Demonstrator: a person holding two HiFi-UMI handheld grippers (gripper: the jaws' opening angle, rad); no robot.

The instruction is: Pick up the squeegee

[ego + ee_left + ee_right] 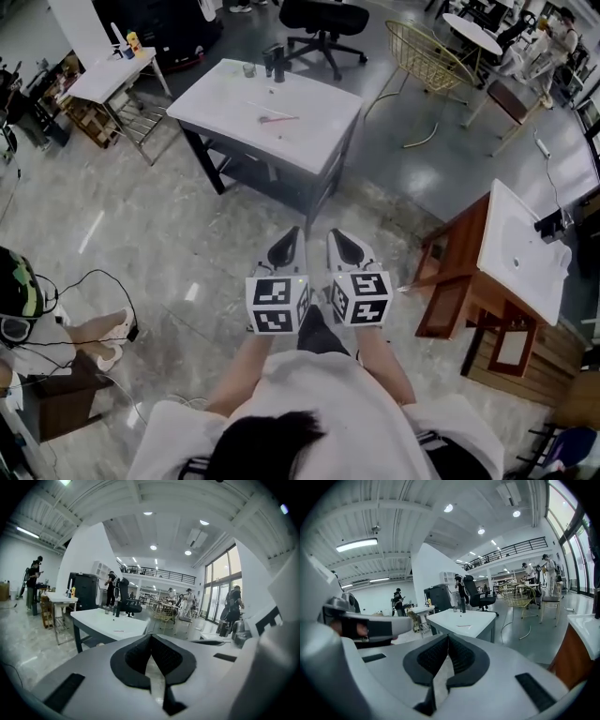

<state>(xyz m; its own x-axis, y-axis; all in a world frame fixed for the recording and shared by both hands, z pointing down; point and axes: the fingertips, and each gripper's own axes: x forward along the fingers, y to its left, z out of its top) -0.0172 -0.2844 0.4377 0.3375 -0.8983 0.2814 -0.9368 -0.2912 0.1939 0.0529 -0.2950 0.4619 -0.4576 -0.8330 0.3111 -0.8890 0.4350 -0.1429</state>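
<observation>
White table [314, 131]: mid-floor, dark legs, black faucet [275, 64] at far edge.
Office chair [323, 21]: black, behind that table.
Wire chair [427, 56]: gold, right of office chair.
Wooden stand [450, 281]: at right, white basin [525, 248] on top.

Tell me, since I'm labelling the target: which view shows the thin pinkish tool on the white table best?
Head view: it looks down on the whole thin pinkish tool. Both gripper views show a distant, edge-on sliver.
</observation>
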